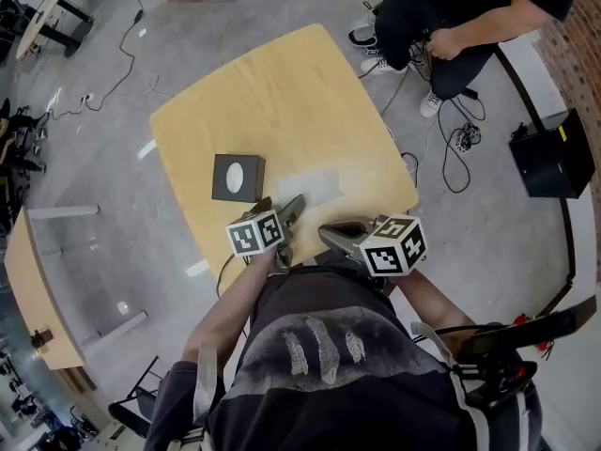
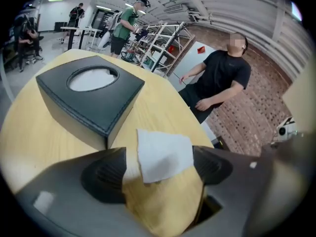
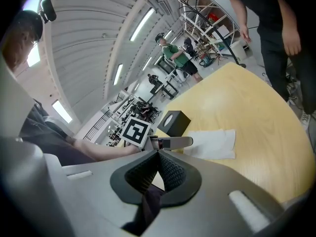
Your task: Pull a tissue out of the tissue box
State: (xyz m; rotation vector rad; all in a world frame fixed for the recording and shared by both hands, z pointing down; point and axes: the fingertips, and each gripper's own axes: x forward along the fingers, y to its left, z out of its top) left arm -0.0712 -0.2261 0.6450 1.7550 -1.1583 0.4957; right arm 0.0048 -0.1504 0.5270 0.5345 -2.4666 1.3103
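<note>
Left gripper view has the left gripper (image 2: 159,176) with its fingers (image 2: 103,174) spread wide and pinching nothing. The tissue (image 2: 164,152) lies flat on the counter (image 2: 29,137) in the gap between them, at the centre of the frame, and seems to touch neither pad. The tissue box (image 2: 94,105) sits beyond it toward the upper left of the frame, near the finger on that side, with white paper showing in its oval opening. Head view places the tissue just right of the box, its long axis running left to right across the counter. The left gripper is at the tissue's lower edge and the right gripper (image 1: 336,235) sits further toward the lower right, so the left is nearer. Right gripper view shows that gripper's fingers pressed together on nothing. Count: one box, one loose tissue, two grippers. Judging from this, the tissue is already out of the box
</note>
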